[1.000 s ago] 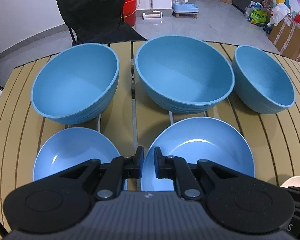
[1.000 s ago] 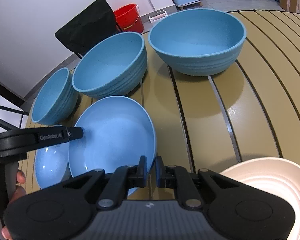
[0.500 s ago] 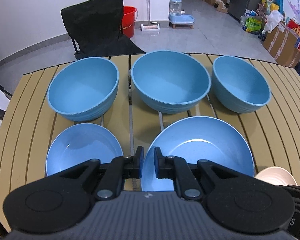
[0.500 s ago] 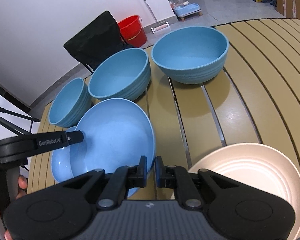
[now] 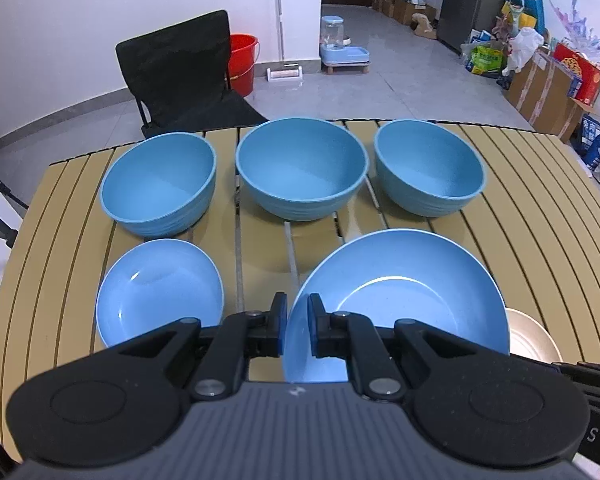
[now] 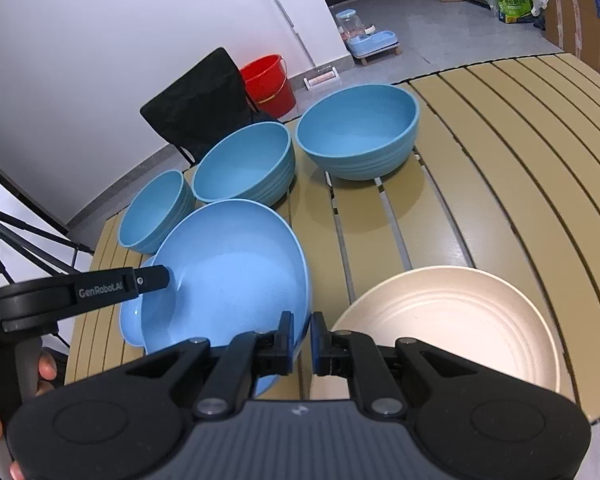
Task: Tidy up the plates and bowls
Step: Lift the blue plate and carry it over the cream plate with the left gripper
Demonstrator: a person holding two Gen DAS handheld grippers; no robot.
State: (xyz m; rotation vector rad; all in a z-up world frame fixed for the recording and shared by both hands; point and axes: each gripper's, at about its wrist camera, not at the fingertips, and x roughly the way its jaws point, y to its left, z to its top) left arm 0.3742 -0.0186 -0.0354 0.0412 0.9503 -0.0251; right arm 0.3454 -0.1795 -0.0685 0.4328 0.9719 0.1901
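Eyes on the big blue plate point(image 5: 400, 300), low and right of centre in the left view. It looks to be carried clear of the table point(image 5: 540, 240), with a shadow under its far edge. The left tongs point(image 5: 294, 330) are clenched on its near-left rim, and you can see the rim pinched between the two black fingers. In the other view the right tongs point(image 6: 300, 338) bite the plate's near-right rim the same way, pads tight on the edge. A grip on each side makes sense to me: a wide, shallow plate held by one edge would droop, while two grips hold it level enough to carry.

Both tongs point steeply down and forward over the table, side by side. In the right view, the left one's finger reaches in from the left edge of the frame onto the plate, with a hand point(image 6: 44, 364) wrapped around its handle at lower left.

Working outward, the small blue plate point(image 5: 160, 292) lies flat at lower left, and I'd guess the big plate belongs with it or with the cream plate point(image 6: 452, 328) at lower right. Three blue bowls stand in a row across the middle, the left bowl point(image 5: 160, 184), the middle bowl point(image 5: 300, 168) and the right bowl point(image 5: 428, 168), each apart from its neighbour and none of them nested yet. Beyond the table, at upper left, are a black chair point(image 5: 180, 72) and a red bucket point(image 5: 242, 60).
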